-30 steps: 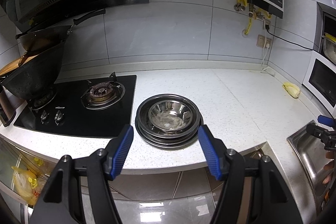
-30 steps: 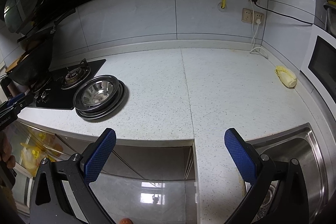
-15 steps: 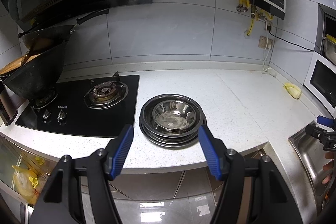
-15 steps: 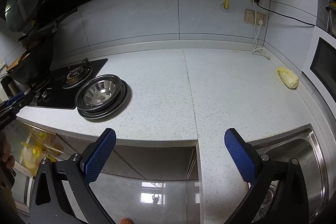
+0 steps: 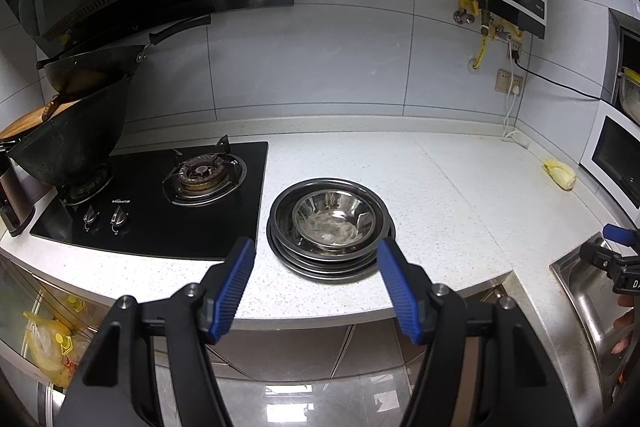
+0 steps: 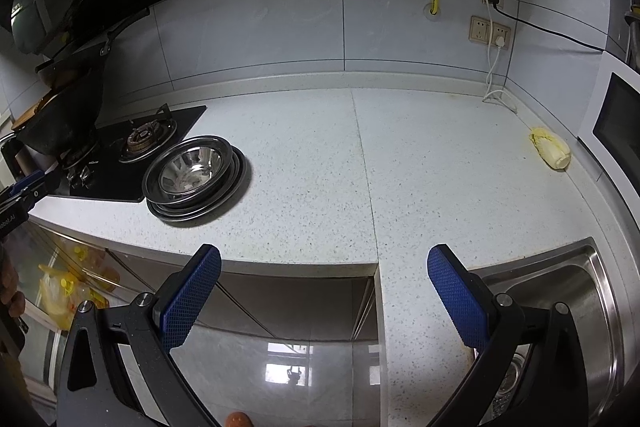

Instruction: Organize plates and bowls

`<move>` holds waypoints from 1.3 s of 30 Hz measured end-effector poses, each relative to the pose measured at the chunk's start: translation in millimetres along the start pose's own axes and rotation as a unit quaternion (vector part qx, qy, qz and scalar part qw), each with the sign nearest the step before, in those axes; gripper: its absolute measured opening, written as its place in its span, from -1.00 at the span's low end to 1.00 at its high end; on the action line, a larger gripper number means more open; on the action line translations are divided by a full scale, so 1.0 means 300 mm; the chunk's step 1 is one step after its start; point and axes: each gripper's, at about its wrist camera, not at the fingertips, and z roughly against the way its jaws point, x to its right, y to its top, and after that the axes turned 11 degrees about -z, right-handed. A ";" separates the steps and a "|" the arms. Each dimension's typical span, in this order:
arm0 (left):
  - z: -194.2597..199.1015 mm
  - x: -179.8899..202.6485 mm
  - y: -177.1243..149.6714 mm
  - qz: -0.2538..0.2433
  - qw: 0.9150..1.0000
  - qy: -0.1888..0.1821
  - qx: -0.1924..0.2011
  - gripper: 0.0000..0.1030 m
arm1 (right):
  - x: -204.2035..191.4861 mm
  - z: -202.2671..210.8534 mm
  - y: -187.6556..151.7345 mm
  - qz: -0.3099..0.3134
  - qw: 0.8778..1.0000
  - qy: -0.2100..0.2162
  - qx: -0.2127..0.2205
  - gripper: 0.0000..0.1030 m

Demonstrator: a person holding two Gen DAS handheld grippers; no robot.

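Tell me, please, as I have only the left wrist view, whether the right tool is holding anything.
Observer: No, the right tool is open, with nothing between its fingers.
Operator: Thank you. Is it lined up with the dishes?
Observer: No, the stack of plates and bowl lies well off to its left on the counter.
Operator: Could you say what is in the sink?
Observer: In the part of the sink that shows beside the right tool, I see only the drain.
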 end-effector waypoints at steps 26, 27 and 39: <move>0.005 0.004 -0.010 0.005 1.000 0.005 -0.017 0.21 | -0.017 -0.007 -0.016 0.010 1.000 0.003 -0.011 0.97; 0.004 0.004 -0.010 0.004 1.000 0.006 -0.018 0.21 | -0.017 -0.007 -0.016 0.011 1.000 0.003 -0.011 0.97; 0.002 0.010 -0.020 0.002 1.000 0.009 -0.020 0.21 | -0.014 -0.014 -0.019 0.010 1.000 0.003 -0.014 0.97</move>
